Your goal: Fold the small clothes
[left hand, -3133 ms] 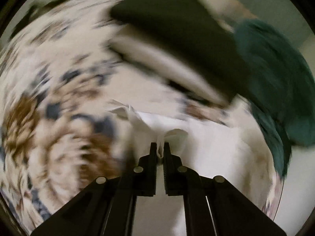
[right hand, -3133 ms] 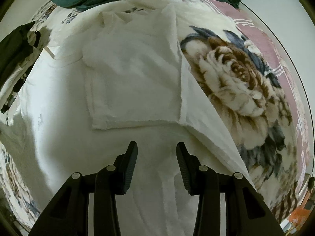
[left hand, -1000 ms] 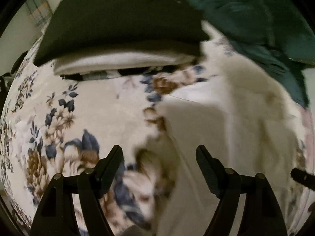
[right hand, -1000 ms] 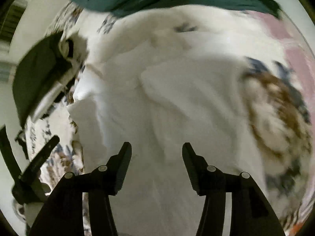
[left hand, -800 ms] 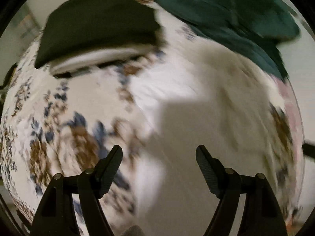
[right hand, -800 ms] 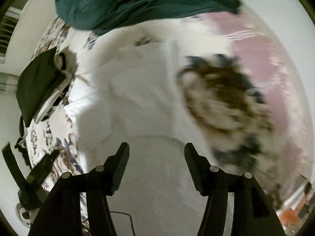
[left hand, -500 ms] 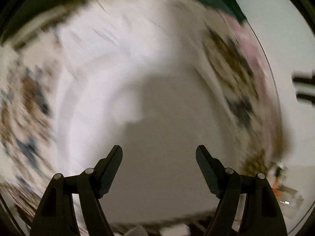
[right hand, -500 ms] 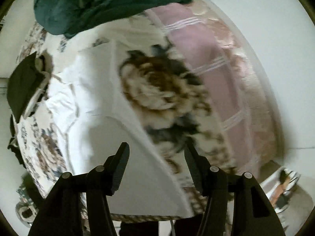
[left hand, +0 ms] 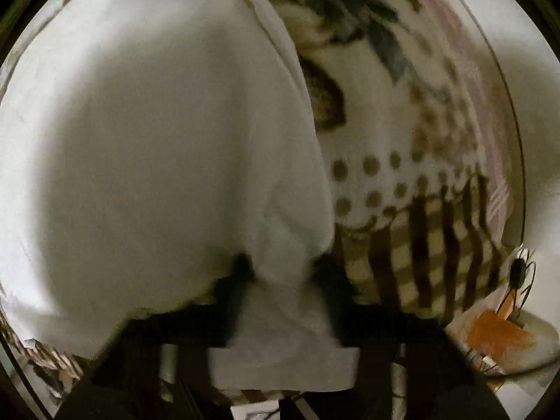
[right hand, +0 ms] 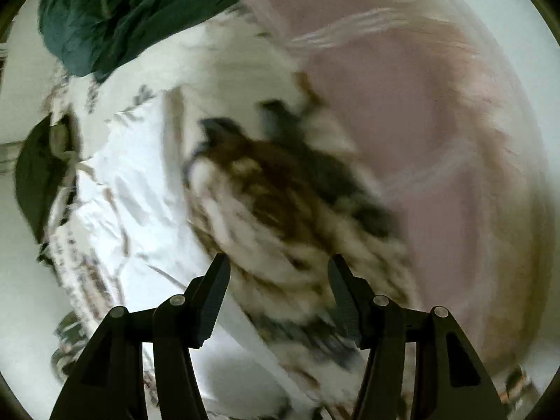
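Bedspread [right hand: 280, 210] floral, pink-edged; white garment [left hand: 157, 140] lies on it.

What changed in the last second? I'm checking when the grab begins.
The left tool swung from the floral blanket to the near corner of the white garment and is closing on it, cloth between its fingers. The right tool drifted over the blanket's big flower, open and empty. The green clothes stayed put.

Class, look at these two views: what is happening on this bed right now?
A person is folding a white garment on a floral bedspread. The left tool is closing on a bunched edge of the white cloth. The right tool hangs open over the bedspread, holding nothing. A dark green garment lies at the far side.
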{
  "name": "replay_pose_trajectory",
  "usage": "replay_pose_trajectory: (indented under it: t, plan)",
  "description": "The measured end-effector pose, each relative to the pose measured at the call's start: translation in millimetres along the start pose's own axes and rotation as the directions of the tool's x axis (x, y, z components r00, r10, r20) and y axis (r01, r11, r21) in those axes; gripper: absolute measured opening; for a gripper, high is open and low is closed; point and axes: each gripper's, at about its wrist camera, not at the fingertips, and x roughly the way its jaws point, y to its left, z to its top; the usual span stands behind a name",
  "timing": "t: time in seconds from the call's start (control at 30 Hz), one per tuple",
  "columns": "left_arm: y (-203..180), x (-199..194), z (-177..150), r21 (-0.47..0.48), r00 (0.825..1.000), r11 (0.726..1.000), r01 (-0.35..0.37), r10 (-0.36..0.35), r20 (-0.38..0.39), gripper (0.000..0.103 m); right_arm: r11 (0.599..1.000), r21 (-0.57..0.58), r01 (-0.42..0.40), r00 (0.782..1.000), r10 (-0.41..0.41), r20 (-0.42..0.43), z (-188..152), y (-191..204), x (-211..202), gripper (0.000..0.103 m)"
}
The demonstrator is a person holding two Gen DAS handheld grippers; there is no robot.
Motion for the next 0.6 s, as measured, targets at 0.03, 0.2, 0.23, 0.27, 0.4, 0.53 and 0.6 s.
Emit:
replay_pose_trajectory:
  t: [0.03, 0.2, 0.23, 0.27, 0.4, 0.53, 0.6]
  plan:
    - [3, -3, 1, -0.005, 1.0, 1.0, 0.005, -0.005, 0.009, 0.007, 1.0, -0.015, -0.026, 1.0, 0.026, 0.001, 12, 7, 9, 0.06]
    - [24, -23, 5, -0.042, 0.997, 0.998, 0.037, -0.034, 0.071, 0.002, 0.988, -0.052, -0.149, 0.989, 0.149, 0.002, 64, 38, 47, 0.06]
    - [28, -28, 5, -0.048, 0.996, 0.998, 0.039, -0.034, 0.085, 0.002, 0.983, -0.048, -0.175, 0.985, 0.175, -0.002, 74, 45, 54, 0.06]
    - [35, -36, 4, -0.057, 0.994, 0.997, 0.046, -0.04, 0.103, 0.002, 0.981, -0.046, -0.19, 0.982, 0.19, -0.002, 84, 53, 61, 0.06]
    - [59, -58, 2, -0.09, 0.987, 0.993, 0.076, -0.062, 0.146, 0.002, 0.983, -0.038, -0.182, 0.983, 0.182, 0.001, 107, 77, 81, 0.054]
    - [91, -82, -10, -0.12, 0.979, 0.988, 0.101, -0.077, 0.191, 0.002, 0.992, -0.097, -0.084, 0.996, 0.086, 0.021, 106, 108, 78, 0.009]
    - [111, -96, -22, -0.139, 0.974, 0.984, 0.11, -0.079, 0.213, 0.002, 0.991, -0.134, -0.026, 0.998, 0.033, 0.048, 100, 124, 69, 0.003]
